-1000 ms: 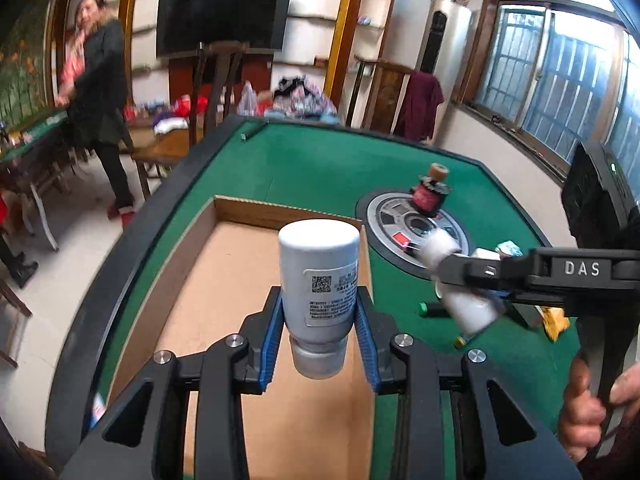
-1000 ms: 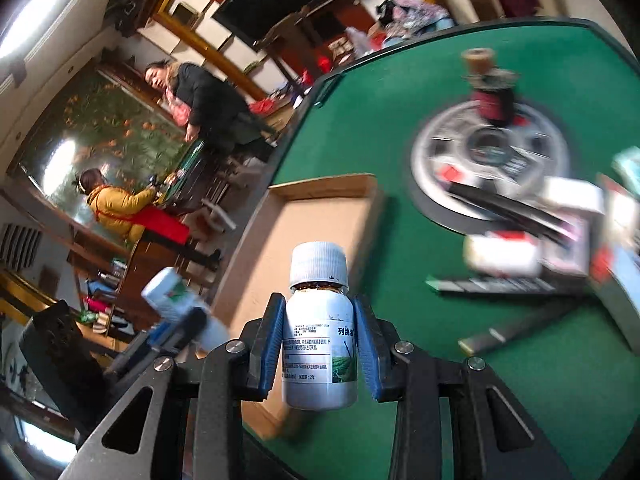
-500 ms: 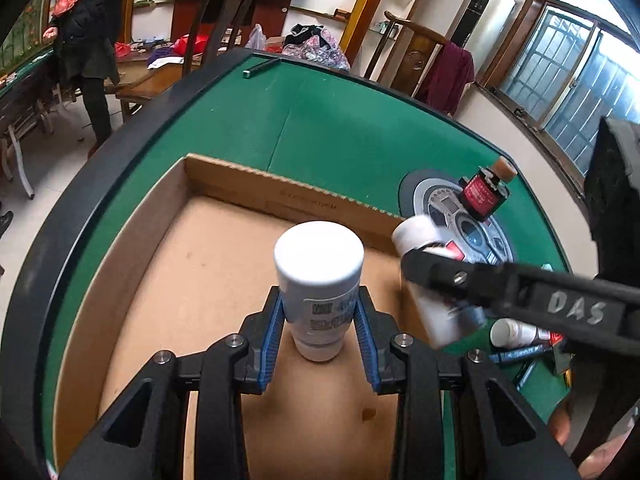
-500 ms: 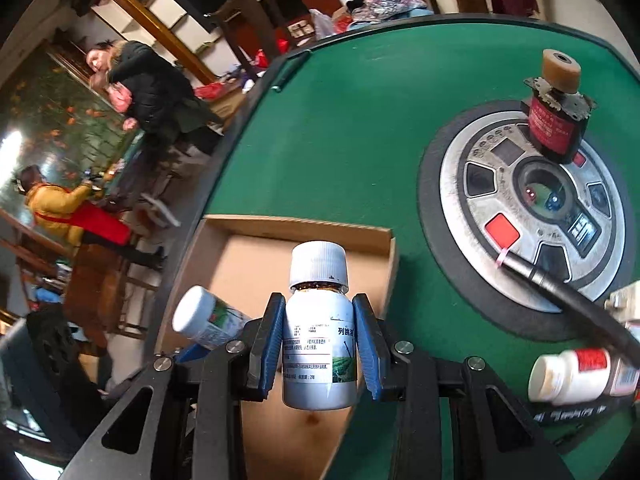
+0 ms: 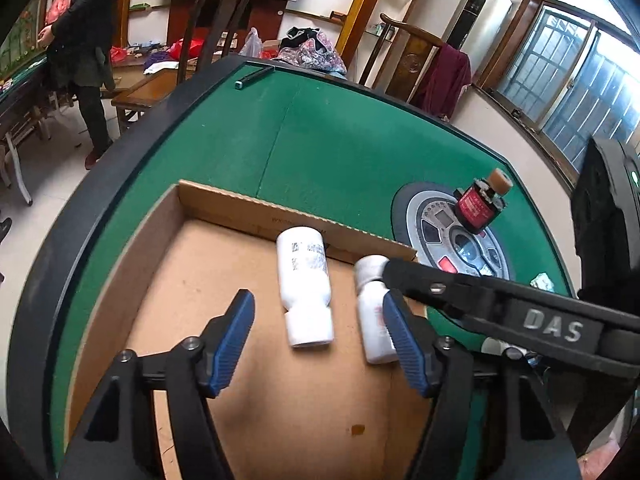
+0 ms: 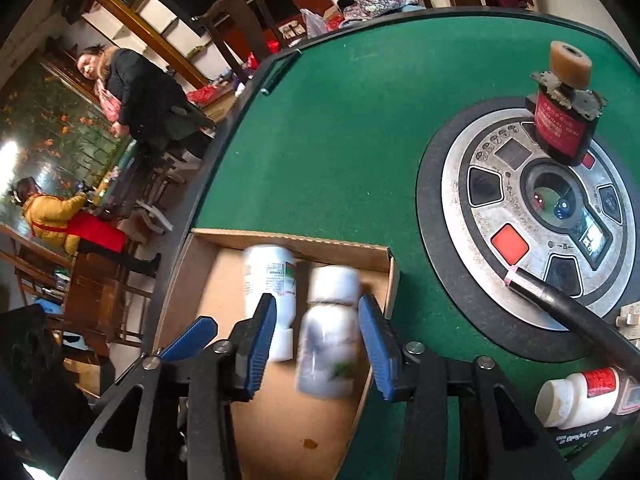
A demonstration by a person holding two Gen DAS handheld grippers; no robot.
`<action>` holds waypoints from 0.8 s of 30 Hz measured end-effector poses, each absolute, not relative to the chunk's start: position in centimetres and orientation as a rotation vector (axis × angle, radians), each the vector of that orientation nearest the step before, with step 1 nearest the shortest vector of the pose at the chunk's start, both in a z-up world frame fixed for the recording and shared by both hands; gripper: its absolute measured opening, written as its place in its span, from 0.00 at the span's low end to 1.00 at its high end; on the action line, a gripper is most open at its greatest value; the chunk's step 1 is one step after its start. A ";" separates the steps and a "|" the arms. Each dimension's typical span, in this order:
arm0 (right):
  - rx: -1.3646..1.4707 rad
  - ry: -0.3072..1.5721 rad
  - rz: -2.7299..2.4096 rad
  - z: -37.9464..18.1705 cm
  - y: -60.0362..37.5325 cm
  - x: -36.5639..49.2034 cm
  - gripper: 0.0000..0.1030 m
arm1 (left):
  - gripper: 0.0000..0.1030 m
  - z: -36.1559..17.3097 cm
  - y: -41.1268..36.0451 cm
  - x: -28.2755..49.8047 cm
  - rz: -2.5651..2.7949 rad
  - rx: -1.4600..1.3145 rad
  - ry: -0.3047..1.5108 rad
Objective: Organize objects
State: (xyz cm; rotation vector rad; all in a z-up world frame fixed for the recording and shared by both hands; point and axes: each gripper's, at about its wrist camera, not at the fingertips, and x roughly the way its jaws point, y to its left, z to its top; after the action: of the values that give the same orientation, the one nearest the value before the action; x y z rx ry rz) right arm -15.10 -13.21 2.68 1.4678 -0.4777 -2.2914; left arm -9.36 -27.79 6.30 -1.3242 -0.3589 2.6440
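Hovering over the cardboard box [image 5: 132,280], the left gripper [image 5: 318,336] shows jaws just opened wide, its large white bottle [image 5: 306,284] lying released inside. From the right gripper [image 6: 316,344], jaws just parted free the blurred small bottle [image 6: 330,340]. Next likely: fetching the red-labelled bottle [image 6: 576,398] from the green tabletop [image 6: 328,140].

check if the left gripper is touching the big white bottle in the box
Apart. The left wrist view shows the left gripper open, with bare cardboard between each pad and the big white bottle lying in the box.

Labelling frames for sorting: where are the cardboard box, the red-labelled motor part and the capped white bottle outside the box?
cardboard box [image 5: 256,208], left wrist view, far wall
red-labelled motor part [image 6: 560,128], right wrist view, red label
capped white bottle [image 6: 576,398], right wrist view, body
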 end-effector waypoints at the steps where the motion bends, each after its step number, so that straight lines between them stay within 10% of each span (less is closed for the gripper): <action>1: 1.456 -0.488 -2.293 3.0 -12.8 -14.9 0.52 | 0.66 6.7 -28.0 -9.1 2.651 -1.321 -0.352; 8: 1.298 -0.469 -2.378 6.7 -9.0 -10.2 0.71 | 0.82 6.5 -29.0 -5.2 2.806 -1.250 -0.177; 24: 1.230 -0.602 -2.400 5.2 0.3 0.6 0.76 | 0.82 3.7 -25.7 0.5 2.686 -1.428 -0.094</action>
State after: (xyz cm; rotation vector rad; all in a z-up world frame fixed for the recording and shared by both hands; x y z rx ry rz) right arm 0.61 0.26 5.20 1.2299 -0.6016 -2.3999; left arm 0.53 -25.66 3.74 -1.4285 -0.0944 2.6864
